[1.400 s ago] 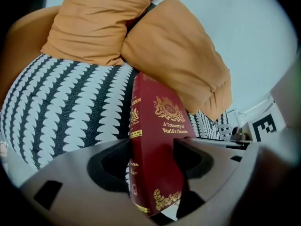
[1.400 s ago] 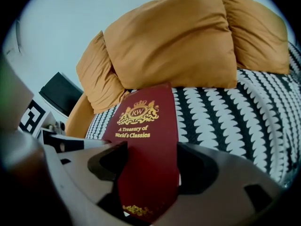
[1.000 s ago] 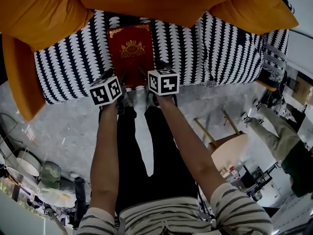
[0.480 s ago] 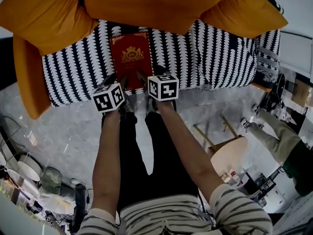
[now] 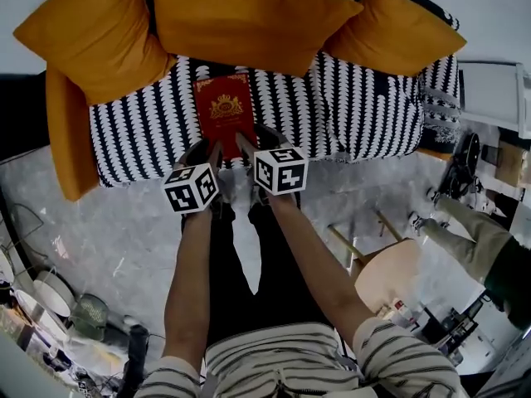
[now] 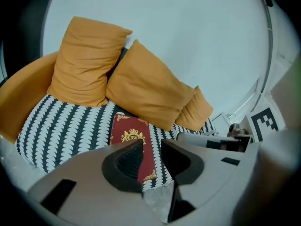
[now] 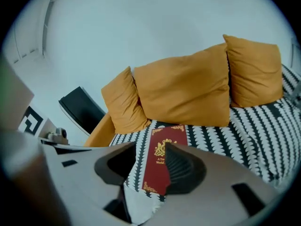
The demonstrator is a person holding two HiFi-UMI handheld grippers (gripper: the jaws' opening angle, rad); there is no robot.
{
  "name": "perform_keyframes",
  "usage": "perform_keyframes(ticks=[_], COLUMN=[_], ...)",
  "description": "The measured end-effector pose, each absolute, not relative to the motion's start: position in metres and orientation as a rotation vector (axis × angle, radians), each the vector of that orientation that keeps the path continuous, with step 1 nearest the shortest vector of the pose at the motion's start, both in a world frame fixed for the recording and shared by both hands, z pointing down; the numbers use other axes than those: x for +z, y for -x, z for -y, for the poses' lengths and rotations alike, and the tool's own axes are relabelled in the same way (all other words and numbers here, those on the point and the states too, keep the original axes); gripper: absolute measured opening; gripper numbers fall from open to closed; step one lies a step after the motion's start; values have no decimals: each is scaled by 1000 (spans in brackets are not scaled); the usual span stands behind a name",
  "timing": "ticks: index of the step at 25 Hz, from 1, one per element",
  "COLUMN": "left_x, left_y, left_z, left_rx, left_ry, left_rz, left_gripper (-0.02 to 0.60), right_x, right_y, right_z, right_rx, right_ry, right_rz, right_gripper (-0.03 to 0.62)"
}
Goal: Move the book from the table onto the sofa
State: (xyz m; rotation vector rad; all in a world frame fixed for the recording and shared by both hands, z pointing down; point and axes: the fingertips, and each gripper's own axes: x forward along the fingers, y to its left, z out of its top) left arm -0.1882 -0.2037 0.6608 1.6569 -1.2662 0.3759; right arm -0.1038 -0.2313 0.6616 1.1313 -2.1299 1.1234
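Sofa [image 5: 357, 114] bears book [image 5: 224, 110]; left gripper [image 5: 206, 149], right gripper [image 5: 255, 139] risen, empty jaws closing

Living room: black-and-white patterned sofa [image 5: 357, 106] with orange cushions [image 5: 249, 15]

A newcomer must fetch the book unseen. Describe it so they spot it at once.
Find the sofa with the black-and-white patterned seat and orange cushions. The book lies flat near the seat's front edge. It alone is dark red with a gold crest.
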Motion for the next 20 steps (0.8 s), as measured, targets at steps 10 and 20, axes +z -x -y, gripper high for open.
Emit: perform_keyframes(ticks=[10,20], left_x=[580,490], left_y=[185,179], left_z=[184,166], left_rx=[328,257], left_ry=[-1718,-1793], left_rz=[1311,1328], left_gripper=[89,53], right_x=[577,489], right_y=[108,105], right_z=[209,188], right_rx=[1063,1159], right_ry=[-1131,-1168], right_rz=[2235,2334], right_gripper=[146,91])
